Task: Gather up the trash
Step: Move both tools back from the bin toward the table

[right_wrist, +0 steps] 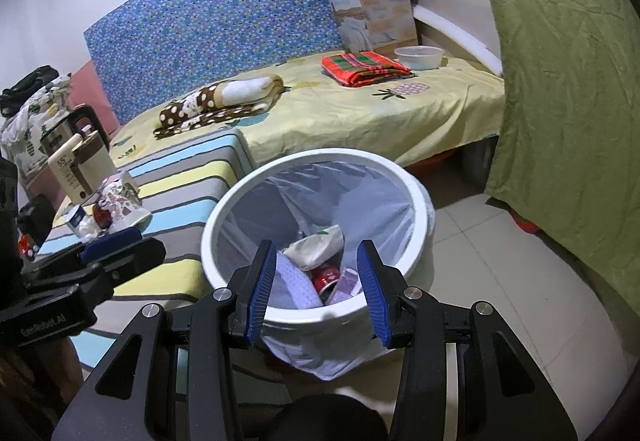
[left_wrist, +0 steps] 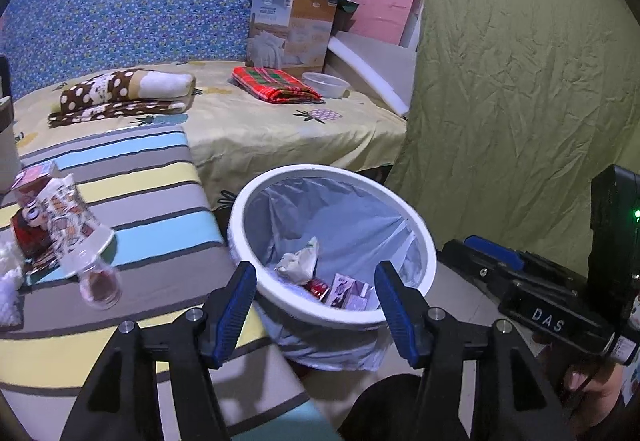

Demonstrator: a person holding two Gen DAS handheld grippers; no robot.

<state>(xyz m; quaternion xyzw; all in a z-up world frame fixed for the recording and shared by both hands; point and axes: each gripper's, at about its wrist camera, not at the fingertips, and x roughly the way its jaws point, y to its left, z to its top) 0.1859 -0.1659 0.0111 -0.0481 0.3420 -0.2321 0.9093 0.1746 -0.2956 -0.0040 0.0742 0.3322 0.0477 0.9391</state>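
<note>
- Beside the striped mattress (left_wrist: 132,201), your white trash bin (left_wrist: 332,241) stands on the tiled floor, clear-bag lined, holding a crumpled wrapper (left_wrist: 300,261), red can (right_wrist: 326,277) and small cartons.
- Your left gripper (left_wrist: 316,305) hangs wide open, empty, above the bin's near rim.
- Your right gripper (right_wrist: 316,281) is partly open, empty.
- Only the left view shows the plastic cup (left_wrist: 100,281); only the right shows the kettle (right_wrist: 72,129).

"DAS" – right gripper (left_wrist: 496,261), "GenRobot.AI" – left gripper (right_wrist: 116,241)
</note>
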